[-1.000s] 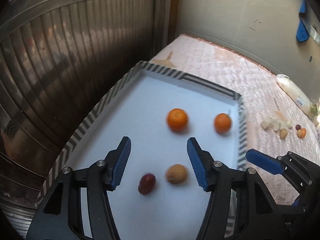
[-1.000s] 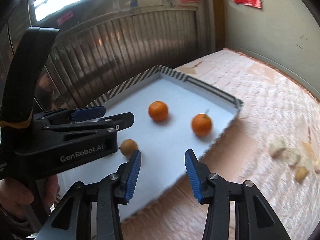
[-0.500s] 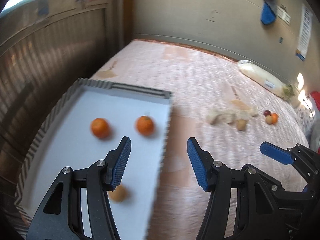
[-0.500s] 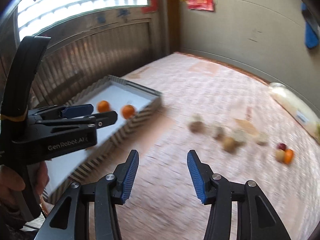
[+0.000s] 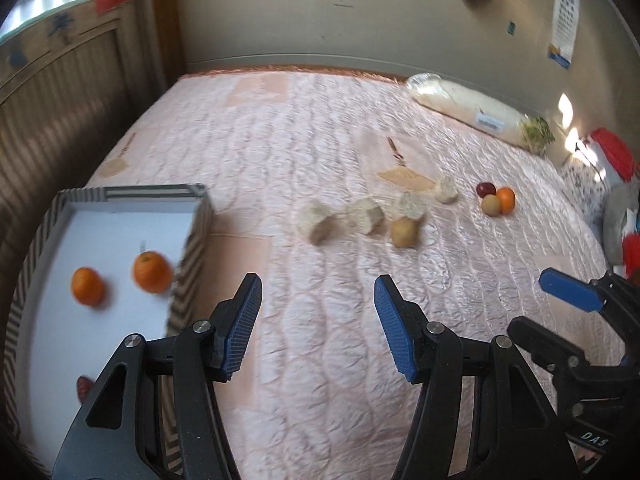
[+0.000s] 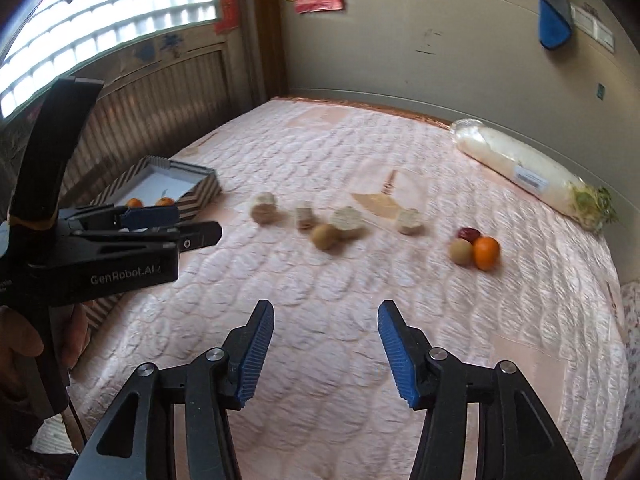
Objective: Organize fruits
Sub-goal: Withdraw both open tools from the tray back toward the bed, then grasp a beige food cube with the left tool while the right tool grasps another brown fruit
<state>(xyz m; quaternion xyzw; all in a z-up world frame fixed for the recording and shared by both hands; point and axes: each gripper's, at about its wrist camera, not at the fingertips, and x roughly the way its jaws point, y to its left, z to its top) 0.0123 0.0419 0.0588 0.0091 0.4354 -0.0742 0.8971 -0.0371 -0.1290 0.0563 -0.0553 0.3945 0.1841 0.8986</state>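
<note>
Left gripper (image 5: 318, 326) and right gripper (image 6: 326, 350), both with jaws spread wide and holding nothing, above the pink quilted bedspread (image 6: 360, 280). At 9 o'clock of the left gripper, a striped-rim tray (image 5: 196, 236) containing two oranges (image 5: 152, 272). At 1 o'clock of the right gripper, a tan round fruit (image 6: 460, 252) touching an orange fruit (image 6: 486, 253) and a dark red fruit (image 6: 468, 234). At 12 o'clock, another tan fruit (image 6: 325, 237) among pale chunks (image 6: 264, 208).

Left gripper (image 5: 318, 320) jaws spread wide, nothing between; right gripper (image 6: 326, 342) same (both held side by side, pointing forward).
</note>
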